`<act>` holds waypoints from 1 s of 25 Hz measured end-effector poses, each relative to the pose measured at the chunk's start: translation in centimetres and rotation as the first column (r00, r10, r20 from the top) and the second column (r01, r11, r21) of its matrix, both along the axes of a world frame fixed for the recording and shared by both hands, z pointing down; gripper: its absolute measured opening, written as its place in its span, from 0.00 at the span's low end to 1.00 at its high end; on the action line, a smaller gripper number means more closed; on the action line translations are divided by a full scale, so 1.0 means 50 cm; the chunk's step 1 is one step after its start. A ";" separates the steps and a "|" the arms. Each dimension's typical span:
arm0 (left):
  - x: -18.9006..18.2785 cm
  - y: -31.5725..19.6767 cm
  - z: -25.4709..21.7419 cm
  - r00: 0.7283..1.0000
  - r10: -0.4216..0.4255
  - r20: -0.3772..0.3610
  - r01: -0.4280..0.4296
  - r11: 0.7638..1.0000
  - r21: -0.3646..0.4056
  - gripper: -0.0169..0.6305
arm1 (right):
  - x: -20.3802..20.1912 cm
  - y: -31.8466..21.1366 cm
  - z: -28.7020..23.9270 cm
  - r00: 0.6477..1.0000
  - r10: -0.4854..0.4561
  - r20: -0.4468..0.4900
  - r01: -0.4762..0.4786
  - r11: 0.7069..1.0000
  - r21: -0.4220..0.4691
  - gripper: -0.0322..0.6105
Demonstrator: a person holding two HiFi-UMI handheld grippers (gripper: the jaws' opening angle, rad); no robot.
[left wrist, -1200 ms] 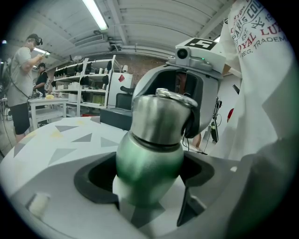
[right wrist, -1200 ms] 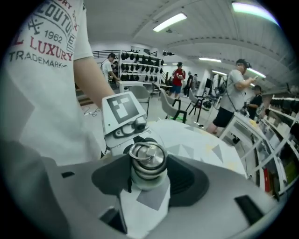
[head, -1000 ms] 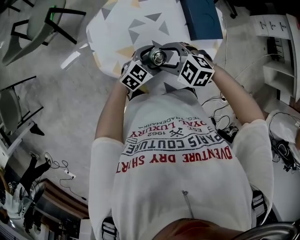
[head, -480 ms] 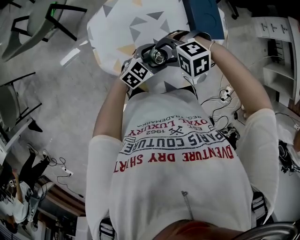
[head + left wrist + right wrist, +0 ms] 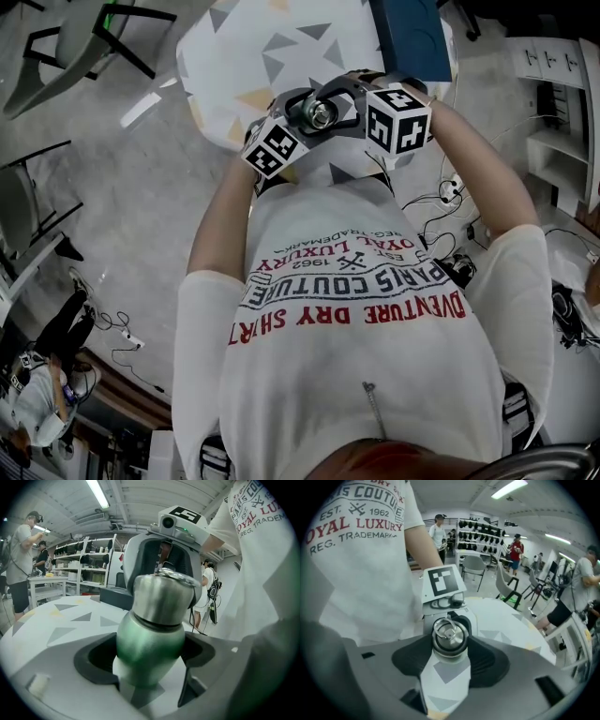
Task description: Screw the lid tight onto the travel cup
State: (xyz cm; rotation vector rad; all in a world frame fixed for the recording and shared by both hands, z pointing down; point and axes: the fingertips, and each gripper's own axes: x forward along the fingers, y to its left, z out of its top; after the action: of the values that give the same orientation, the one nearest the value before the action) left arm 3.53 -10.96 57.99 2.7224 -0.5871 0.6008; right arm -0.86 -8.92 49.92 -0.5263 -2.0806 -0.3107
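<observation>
Grey floor (image 5: 141, 206), triangle-patterned table (image 5: 281, 37), stocked shelves (image 5: 89, 559), ceiling striplight (image 5: 99, 494).

Premises: large shared lab or workshop hall. Evidence: open shelving racks (image 5: 480, 535) of dark items along the wall; tube lights (image 5: 99, 494) on a bare ceiling; several people (image 5: 516, 550) standing about; loose cables (image 5: 120, 333) on grey floor (image 5: 141, 206); spare chairs (image 5: 474, 569).

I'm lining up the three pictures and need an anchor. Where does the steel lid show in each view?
Head view: the lid is at upper centre, by the near edge of the table.
Left gripper view: the lid is at centre, a silver dome on the green travel cup.
Right gripper view: the lid is at centre, seen end-on, with its ring facing the camera.
Shared landmark: the white, triangle-patterned table.
</observation>
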 end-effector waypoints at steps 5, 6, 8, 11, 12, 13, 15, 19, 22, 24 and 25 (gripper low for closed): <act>-0.003 -0.001 0.002 1.000 -0.006 -0.006 0.006 1.000 -0.003 0.65 | -0.006 -0.012 -0.003 0.943 0.318 0.094 -0.318 0.948 -0.017 0.43; -0.003 0.000 0.001 1.000 -0.005 -0.006 0.005 1.000 -0.003 0.65 | -0.006 -0.014 -0.004 0.917 0.382 0.114 -0.382 0.924 -0.026 0.43; -0.003 0.001 0.002 1.000 -0.004 -0.006 0.004 1.000 -0.003 0.65 | -0.006 -0.018 -0.006 0.861 0.485 0.153 -0.484 0.874 -0.044 0.43; -0.003 0.000 -0.002 1.000 -0.002 -0.012 0.002 1.000 0.000 0.65 | -0.005 -0.020 -0.006 0.808 0.557 0.192 -0.556 0.829 -0.065 0.43; -0.002 -0.002 -0.008 1.000 -0.001 -0.015 0.001 1.000 0.006 0.65 | -0.005 -0.020 -0.005 0.805 0.559 0.196 -0.558 0.827 -0.069 0.43; -0.002 -0.003 -0.012 1.000 0.000 -0.017 0.000 1.000 0.009 0.65 | -0.005 -0.020 -0.005 0.808 0.555 0.196 -0.553 0.830 -0.071 0.43; -0.002 -0.003 -0.014 1.000 0.002 -0.020 -0.002 1.000 0.006 0.66 | -0.004 -0.020 -0.004 0.823 0.537 0.185 -0.534 0.842 -0.069 0.43; -0.002 -0.002 -0.014 1.000 -0.010 -0.018 0.010 1.000 -0.016 0.66 | 0.009 -0.024 -0.022 0.822 0.538 0.188 -0.532 0.842 -0.087 0.45; -0.004 0.005 -0.022 0.999 -0.039 -0.029 0.038 0.999 -0.031 0.66 | 0.027 -0.028 -0.052 0.782 0.584 0.219 -0.569 0.811 -0.133 0.45; -0.011 0.012 -0.036 0.998 -0.055 -0.035 0.054 0.998 -0.023 0.69 | 0.035 -0.035 -0.079 0.741 0.616 0.266 -0.595 0.787 -0.163 0.40; -0.015 0.016 -0.044 0.997 -0.065 -0.034 0.064 0.998 -0.014 0.69 | 0.039 -0.043 -0.094 0.711 0.638 0.296 -0.616 0.768 -0.175 0.31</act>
State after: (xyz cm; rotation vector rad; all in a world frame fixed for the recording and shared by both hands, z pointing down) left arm 2.77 -10.14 55.77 2.6845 -0.6573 0.5395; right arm 1.10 -11.07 45.20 0.2528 -2.4695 0.0825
